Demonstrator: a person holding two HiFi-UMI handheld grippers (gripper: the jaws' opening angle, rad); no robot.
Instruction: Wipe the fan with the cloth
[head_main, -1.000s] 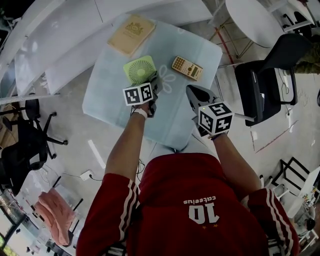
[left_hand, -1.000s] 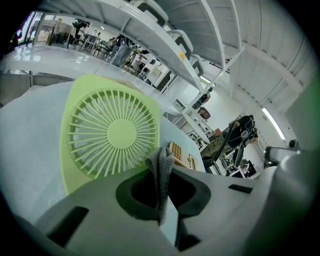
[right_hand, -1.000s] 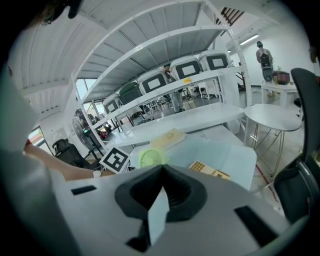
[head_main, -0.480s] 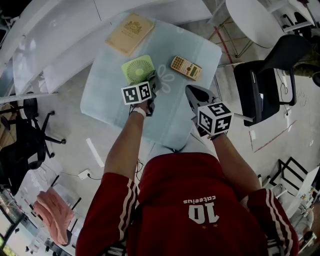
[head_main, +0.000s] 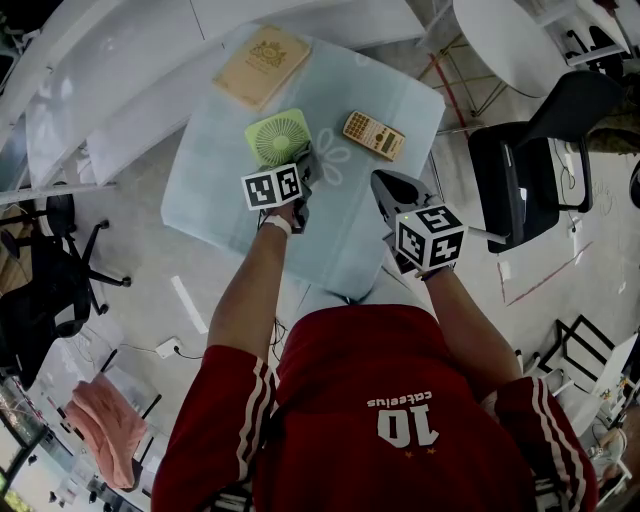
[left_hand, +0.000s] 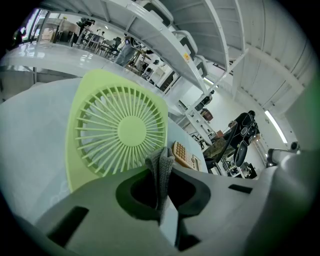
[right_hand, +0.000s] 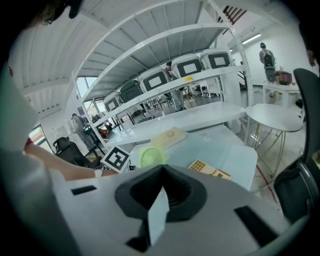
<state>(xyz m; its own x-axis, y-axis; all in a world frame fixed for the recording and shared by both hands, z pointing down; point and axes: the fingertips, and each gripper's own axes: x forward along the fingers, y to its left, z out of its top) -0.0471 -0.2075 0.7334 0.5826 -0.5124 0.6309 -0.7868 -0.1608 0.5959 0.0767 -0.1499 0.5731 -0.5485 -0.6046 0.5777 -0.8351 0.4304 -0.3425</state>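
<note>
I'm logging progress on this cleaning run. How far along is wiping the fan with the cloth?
Done: the cloth is picked up and pinched in the left gripper. In hand: that gripper holds the cloth at the near edge of the green fan, which lies flat on the table; contact can't be told. Left: probably the wipe across the grille itself. The right gripper is shut on nothing, off to the side.

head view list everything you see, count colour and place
table: 1, pale blue top, centre
fan: 1, light green, lying flat on table
calculator: 1, tan, right of fan
book: 1, tan, table's far left corner
office chair: 1, black, right of table
cloth: 1, grey, near the fan's edge
left gripper: 1, fingers shut on cloth
right gripper: 1, fingers shut, empty, over table's near right
</note>
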